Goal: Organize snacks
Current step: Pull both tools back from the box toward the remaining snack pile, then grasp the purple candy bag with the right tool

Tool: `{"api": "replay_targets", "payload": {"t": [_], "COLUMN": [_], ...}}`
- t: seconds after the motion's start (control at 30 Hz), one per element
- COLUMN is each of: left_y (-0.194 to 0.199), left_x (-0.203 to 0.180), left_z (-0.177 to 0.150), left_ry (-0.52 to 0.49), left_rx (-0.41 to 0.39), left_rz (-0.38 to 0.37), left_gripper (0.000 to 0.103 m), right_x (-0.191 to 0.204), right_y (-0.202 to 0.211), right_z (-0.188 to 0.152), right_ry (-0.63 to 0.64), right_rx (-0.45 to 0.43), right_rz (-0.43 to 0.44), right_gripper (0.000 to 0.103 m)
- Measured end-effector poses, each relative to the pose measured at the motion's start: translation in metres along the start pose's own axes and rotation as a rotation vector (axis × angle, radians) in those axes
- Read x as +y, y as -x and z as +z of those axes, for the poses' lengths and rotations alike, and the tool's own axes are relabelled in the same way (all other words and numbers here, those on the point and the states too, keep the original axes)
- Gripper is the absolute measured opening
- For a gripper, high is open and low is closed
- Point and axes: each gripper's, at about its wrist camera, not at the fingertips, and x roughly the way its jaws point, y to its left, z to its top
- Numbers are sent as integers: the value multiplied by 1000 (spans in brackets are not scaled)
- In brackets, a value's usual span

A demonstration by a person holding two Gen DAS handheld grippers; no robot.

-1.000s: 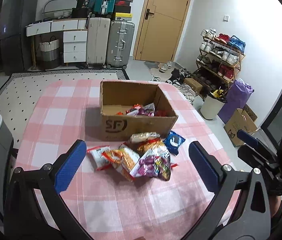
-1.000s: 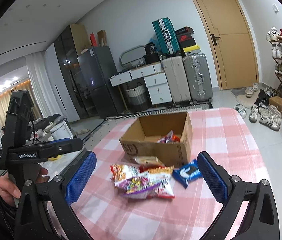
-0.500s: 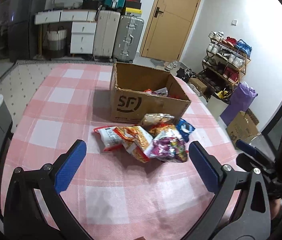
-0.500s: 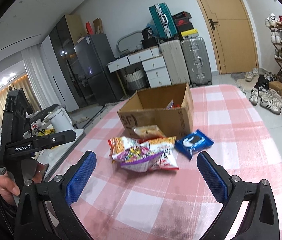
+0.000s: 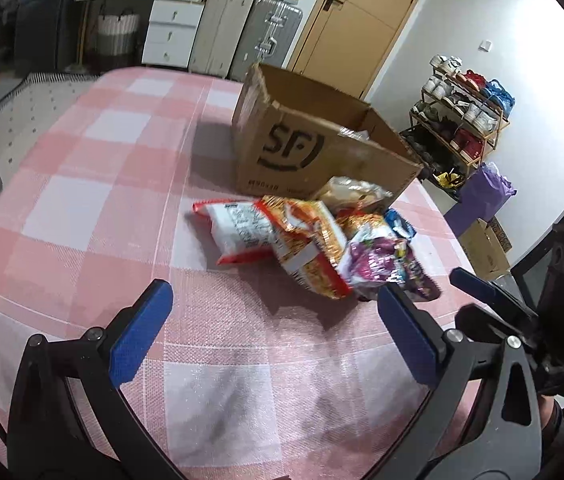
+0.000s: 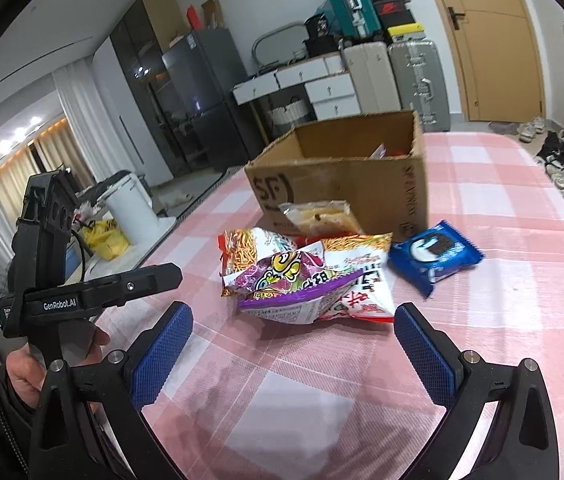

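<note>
Ahead of the left gripper point(image 5: 273, 328), whose jaws stand wide apart and hold nothing, a heap of snack packets lies on the pink checked tablecloth point(image 5: 93, 208), just short of the open SF cardboard box point(image 5: 294, 152). Leftmost is the white-and-red packet point(image 5: 237, 228), then the orange noodle-snack bag point(image 5: 310, 248), with the purple bag point(image 6: 294, 284) on top and nearest the right gripper point(image 6: 290, 348), likewise spread open and empty. The beige packet point(image 6: 322, 216) leans against the box wall, and the blue cookie packet point(image 6: 434, 256) sits apart to the right. The step in hand seems to be the first pick: better to close on the purple bag's crimped edge than its puffed middle, so it neither slips nor drags its neighbours. I count six or so loose packets, one box, two grippers.
</note>
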Motion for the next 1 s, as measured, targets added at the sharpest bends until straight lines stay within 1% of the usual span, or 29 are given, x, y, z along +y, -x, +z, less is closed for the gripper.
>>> {"api": "replay_targets", "payload": {"t": [0.1,0.23,0.4,0.5,0.73,1.0], "left_y": [-14,-29,-41,-52,-61,-72], "left_x": [9,18,22,24,32,31], "left_z": [-2,-2,0,2,0,0], "left_ry": [21,44,53,64,92,106], "left_rx": [26,52,54,67,82,85], "left_rz": [-10,-35,-53,-64,-80,-91], "left_gripper": [102,102,102,102,102,102], "right_x": [-6,-9,-4,-1,6,15], "right_y": [-18,-37,-50,-60,-81,-88], "right_z": [5,12,20,24,27,21], "right_ry": [-17,-19,40,67,108,158], "right_rx": [21,44,56,73,116,139], "right_rz": [20,22,-9,-12,-12,6], "right_gripper": [102,102,102,102,102,86]}}
